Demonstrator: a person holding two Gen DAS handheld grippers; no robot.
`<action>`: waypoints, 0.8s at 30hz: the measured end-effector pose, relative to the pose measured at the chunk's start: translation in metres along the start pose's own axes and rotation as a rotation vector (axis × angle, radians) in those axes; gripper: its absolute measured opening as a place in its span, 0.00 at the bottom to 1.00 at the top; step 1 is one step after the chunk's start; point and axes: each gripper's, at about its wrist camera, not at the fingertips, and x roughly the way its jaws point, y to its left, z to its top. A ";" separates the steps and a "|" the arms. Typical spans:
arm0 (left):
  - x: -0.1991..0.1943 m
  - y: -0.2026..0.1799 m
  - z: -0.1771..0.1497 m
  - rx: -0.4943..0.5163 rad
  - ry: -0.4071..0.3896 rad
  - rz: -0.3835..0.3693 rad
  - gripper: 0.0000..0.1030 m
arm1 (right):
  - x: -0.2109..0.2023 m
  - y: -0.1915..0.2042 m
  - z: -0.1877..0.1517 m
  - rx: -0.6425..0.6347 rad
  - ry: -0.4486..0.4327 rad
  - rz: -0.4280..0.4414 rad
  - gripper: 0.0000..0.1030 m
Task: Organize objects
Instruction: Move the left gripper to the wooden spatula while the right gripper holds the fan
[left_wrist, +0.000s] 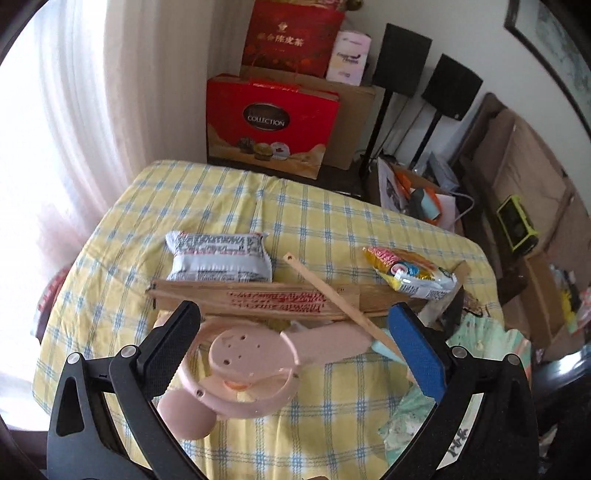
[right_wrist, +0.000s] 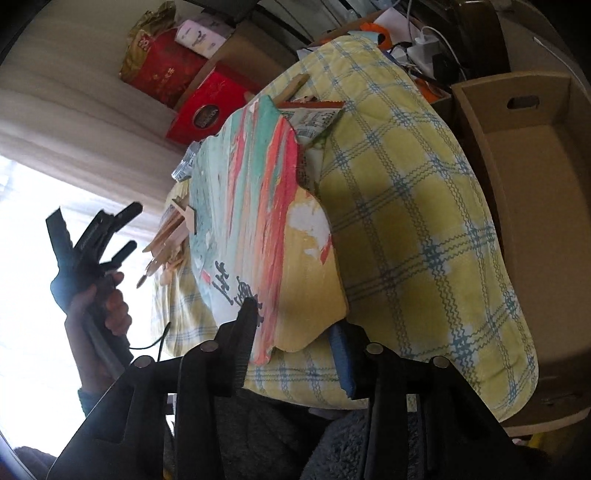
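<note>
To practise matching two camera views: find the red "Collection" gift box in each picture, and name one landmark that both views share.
Left wrist view: the red box stands upright at top centre, beyond the table's far edge, against a brown carton.
Right wrist view: the same box is upper left, tilted, behind the painted fan.
Shared landmark: the yellow checked tablecloth.

left gripper (left_wrist: 295, 343) jaws apart above pink fan (left_wrist: 251, 373) | wooden folding fan (left_wrist: 266, 299) behind | checked tablecloth (left_wrist: 207, 206)
</note>
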 end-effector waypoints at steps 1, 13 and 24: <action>0.000 0.002 -0.001 -0.001 0.002 0.003 0.99 | 0.000 -0.001 0.000 0.003 -0.004 0.003 0.33; 0.010 0.001 -0.004 0.013 0.037 0.021 0.99 | -0.019 -0.013 0.007 0.038 -0.068 0.017 0.21; 0.017 -0.023 -0.014 0.051 0.069 -0.017 0.86 | -0.016 -0.017 0.007 0.054 -0.062 0.017 0.22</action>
